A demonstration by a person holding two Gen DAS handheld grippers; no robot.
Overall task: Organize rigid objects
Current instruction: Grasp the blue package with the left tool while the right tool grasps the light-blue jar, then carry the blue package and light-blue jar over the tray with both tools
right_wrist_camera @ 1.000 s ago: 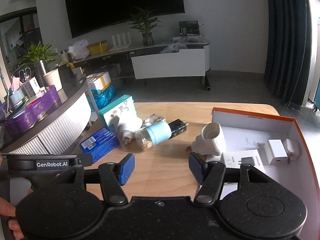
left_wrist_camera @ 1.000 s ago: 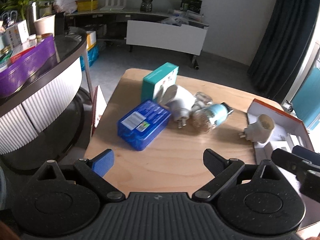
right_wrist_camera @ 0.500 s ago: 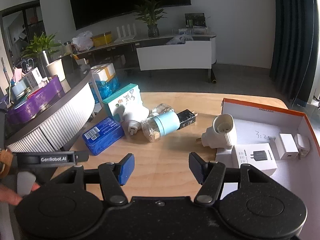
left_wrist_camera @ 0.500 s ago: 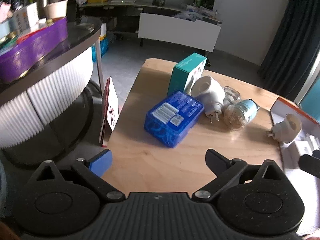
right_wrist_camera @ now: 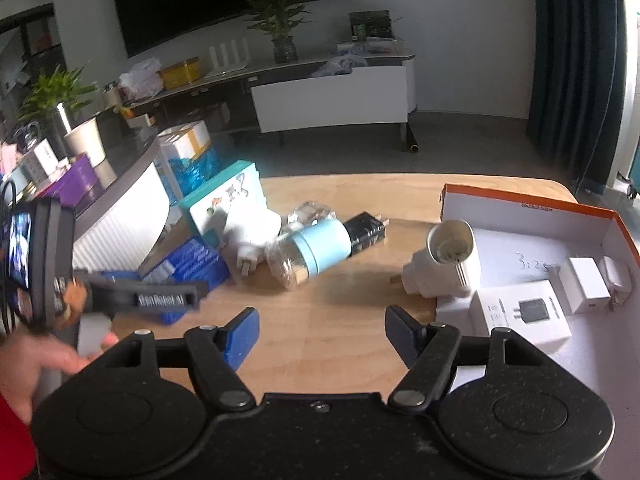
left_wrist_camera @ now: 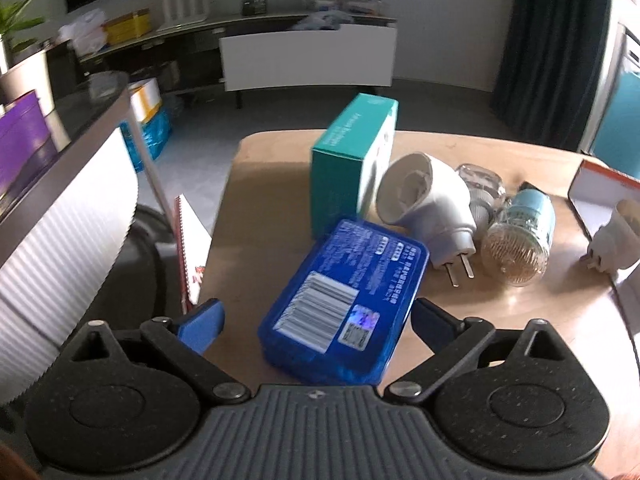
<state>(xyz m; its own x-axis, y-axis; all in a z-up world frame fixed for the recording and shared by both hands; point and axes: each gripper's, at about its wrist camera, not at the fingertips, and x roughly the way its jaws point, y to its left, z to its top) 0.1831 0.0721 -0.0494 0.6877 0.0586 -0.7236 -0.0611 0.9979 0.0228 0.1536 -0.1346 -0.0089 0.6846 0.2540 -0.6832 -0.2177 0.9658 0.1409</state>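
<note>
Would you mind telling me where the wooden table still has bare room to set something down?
The widest bare patch of table lies in front of the right claw, bordered by the blue case, the bulb and the white adapter. The left far corner behind the teal box is also bare. The middle cluster and the orange-rimmed box are crowded.

table (left_wrist_camera: 280,184): light wood, smooth, slight sheen
blue case (left_wrist_camera: 344,300): glossy see-through plastic with a paper label
white plug adapter (left_wrist_camera: 428,204): matt plastic, metal prongs
teal box (left_wrist_camera: 344,152): smooth cardboard
orange-edged box (right_wrist_camera: 532,216): matt white card inside
gripper fingers (left_wrist_camera: 200,324): matt blue plastic
</note>
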